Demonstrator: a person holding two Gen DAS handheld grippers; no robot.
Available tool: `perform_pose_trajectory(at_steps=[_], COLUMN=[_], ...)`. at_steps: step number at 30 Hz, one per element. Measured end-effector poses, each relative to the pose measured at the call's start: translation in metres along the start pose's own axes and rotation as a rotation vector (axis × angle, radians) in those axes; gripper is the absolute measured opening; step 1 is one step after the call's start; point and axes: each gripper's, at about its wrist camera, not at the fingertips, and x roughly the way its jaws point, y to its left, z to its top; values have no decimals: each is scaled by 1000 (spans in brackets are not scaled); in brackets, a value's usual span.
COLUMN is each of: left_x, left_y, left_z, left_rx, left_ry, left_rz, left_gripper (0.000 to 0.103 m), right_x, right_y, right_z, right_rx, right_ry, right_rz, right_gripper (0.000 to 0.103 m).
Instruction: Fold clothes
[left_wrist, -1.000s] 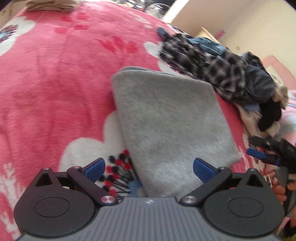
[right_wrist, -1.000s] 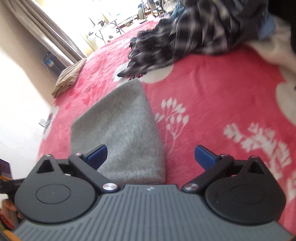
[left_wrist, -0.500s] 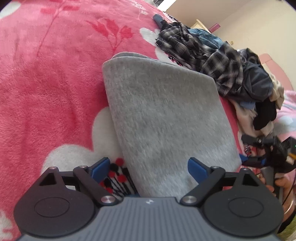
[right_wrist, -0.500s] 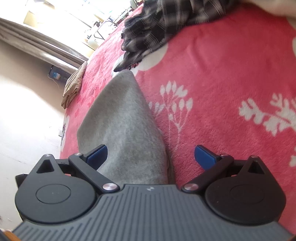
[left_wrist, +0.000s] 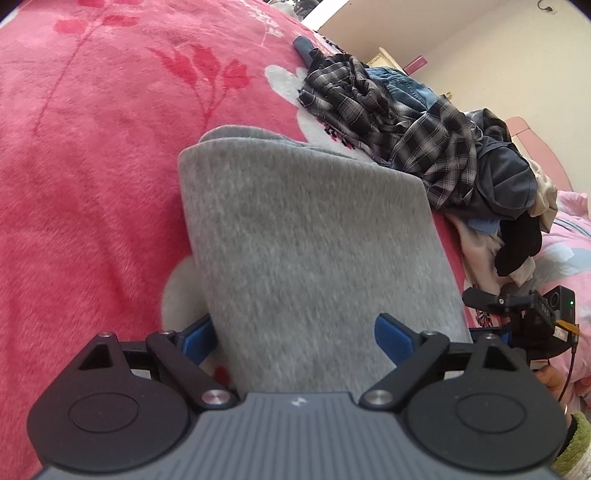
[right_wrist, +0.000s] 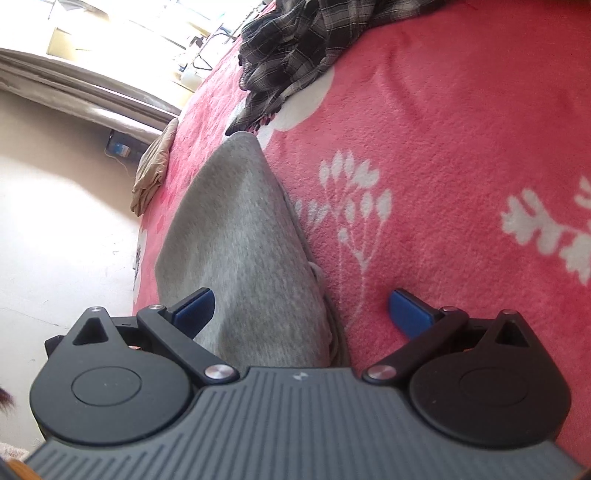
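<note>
A folded grey garment (left_wrist: 306, 236) lies on the red flowered blanket (left_wrist: 92, 166). My left gripper (left_wrist: 295, 338) is open, its blue pads either side of the garment's near left edge. The same garment shows in the right wrist view (right_wrist: 240, 251). My right gripper (right_wrist: 301, 314) is open over the garment's near right corner, one pad above the cloth and the other above the blanket (right_wrist: 461, 166). The right gripper also shows at the right edge of the left wrist view (left_wrist: 517, 310).
A heap of unfolded clothes, plaid shirts on top (left_wrist: 406, 129), lies beyond the garment; it also shows in the right wrist view (right_wrist: 295, 48). A beige folded cloth (right_wrist: 153, 173) sits at the bed's far edge by the wall and window.
Both grippers have moved down and forward to the near edge of the grey garment. The garment now fills more of both views. The jaws stay open.
</note>
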Motion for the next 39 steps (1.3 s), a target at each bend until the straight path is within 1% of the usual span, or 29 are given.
perform_pose_trajectory(at_steps=[4,12,17,20,23,26,30,32,35,37,39], left_x=[5,9,7,7,6,7,7,5,2,1,0], left_y=[0,1,0,-2,-2,-3,-7,-6,-2,1,4], left_z=[3,3,2,1,0,-2,-3,-2,0,2,3], left_rx=[13,25,36,51,54,60,73,55,19,-2,-17], left_ry=[-5,-7,-9,-10,-13,-18,-22,-22,-19,-14,-11], left_rz=[-5,-16,-9,-3,1,8,21,12,-3,-9,-15], left_gripper=[91,91,91,91,90,90,90,89,85,82,82], right_x=[7,37,57,58,55,53,61,64,63,62,60], right_y=[0,-8,-5,1,2,7,8,12,19,18,19], right_z=[7,41,56,53,43,33,37,37,33,30,26], right_rx=[-10,4,-20,-69,-96,-138,-95,-77,-71,-34,-5], right_ry=[20,109,141,164,226,254,267,268,258,246,234], right_rz=[41,198,265,273,319,333,352,359,359,371,367], right_gripper=[102,102,103,102,102,102,103,103,103,103,103])
